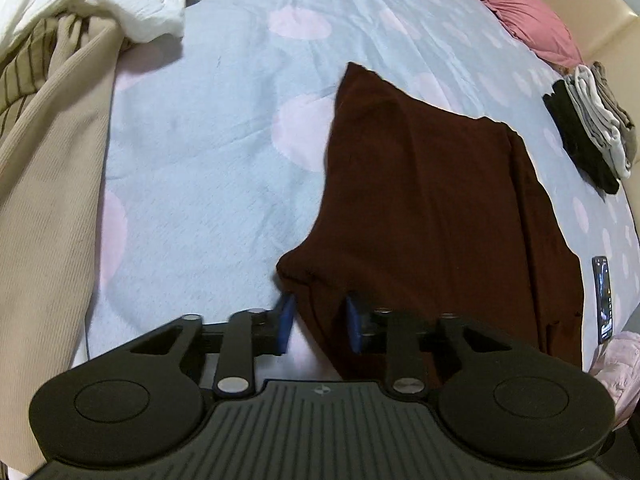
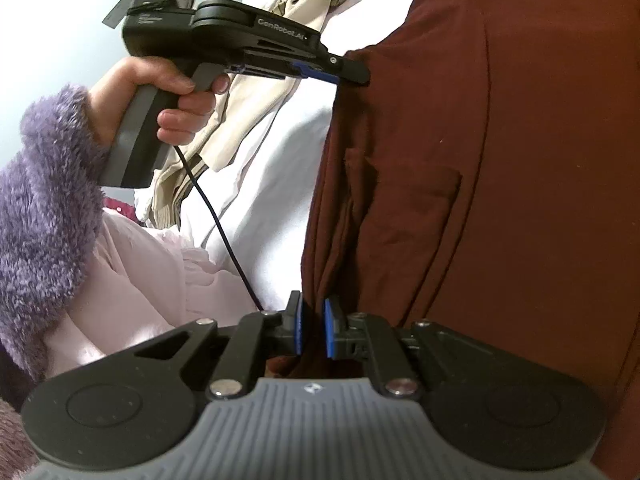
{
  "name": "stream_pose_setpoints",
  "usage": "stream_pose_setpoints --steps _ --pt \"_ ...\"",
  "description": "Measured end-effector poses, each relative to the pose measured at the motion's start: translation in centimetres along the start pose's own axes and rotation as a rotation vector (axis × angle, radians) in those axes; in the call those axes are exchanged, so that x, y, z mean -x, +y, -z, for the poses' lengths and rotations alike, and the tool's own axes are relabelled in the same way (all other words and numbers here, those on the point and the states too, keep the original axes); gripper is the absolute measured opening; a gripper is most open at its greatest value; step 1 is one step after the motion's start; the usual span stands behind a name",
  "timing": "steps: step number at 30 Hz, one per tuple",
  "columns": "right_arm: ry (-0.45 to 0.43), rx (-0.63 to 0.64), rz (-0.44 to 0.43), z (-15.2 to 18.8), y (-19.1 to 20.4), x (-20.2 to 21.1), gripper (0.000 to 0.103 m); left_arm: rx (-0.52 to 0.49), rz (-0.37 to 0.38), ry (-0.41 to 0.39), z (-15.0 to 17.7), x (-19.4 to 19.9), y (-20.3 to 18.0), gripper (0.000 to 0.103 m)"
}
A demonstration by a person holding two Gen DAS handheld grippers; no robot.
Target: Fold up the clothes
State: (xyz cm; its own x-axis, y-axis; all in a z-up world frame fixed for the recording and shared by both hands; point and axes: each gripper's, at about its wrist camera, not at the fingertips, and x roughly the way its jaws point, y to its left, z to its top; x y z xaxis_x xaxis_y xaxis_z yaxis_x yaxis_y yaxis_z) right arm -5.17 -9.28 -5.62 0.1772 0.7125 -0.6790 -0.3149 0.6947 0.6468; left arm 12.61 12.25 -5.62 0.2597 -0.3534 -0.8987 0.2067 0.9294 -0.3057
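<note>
Left wrist view: the dark maroon garment (image 1: pixel 432 208) lies spread on a pale blue bedsheet with pink dots (image 1: pixel 208 152), right of centre. The left gripper (image 1: pixel 320 322) has its 2 blue pads (image 1: pixel 286 322) set a little apart with the garment's near edge between them; whether the pads press the cloth cannot be told from this view. A beige garment (image 1: pixel 48 184) and white cloth (image 1: pixel 140 8) lie at the left, well apart from the maroon one; a pink pillow (image 1: pixel 524 12) at the top right, 1 stack of folded clothes (image 1: pixel 592 128) at the right edge, a phone (image 1: pixel 602 300) near it. Right wrist view: the right gripper (image 2: pixel 312 328) has its jaws nearly together, pinching a fold of the maroon garment's edge. Beyond it, a hand (image 2: pixel 168 100) in a fuzzy purple sleeve (image 2: pixel 44 200) holds the left gripper's handle, its fingers at the garment's far edge; grip not discernible.
</note>
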Motion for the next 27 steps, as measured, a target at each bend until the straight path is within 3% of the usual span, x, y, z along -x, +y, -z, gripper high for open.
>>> stream_pose_setpoints --steps 5,14,27 --pt "-0.040 -0.027 -0.024 0.5 0.5 1.3 0.013 -0.094 -0.027 -0.047 0.0 1.4 -2.5 0.007" --pt "-0.117 -0.119 -0.062 2.3 -0.7 3.9 0.013 -0.268 -0.029 -0.115 -1.0 3.4 -8.7 0.006" --pt "-0.141 -0.259 0.010 5.7 -5.2 5.4 0.012 -0.483 -0.076 -0.050 -1.1 -1.0 -15.4 0.006"
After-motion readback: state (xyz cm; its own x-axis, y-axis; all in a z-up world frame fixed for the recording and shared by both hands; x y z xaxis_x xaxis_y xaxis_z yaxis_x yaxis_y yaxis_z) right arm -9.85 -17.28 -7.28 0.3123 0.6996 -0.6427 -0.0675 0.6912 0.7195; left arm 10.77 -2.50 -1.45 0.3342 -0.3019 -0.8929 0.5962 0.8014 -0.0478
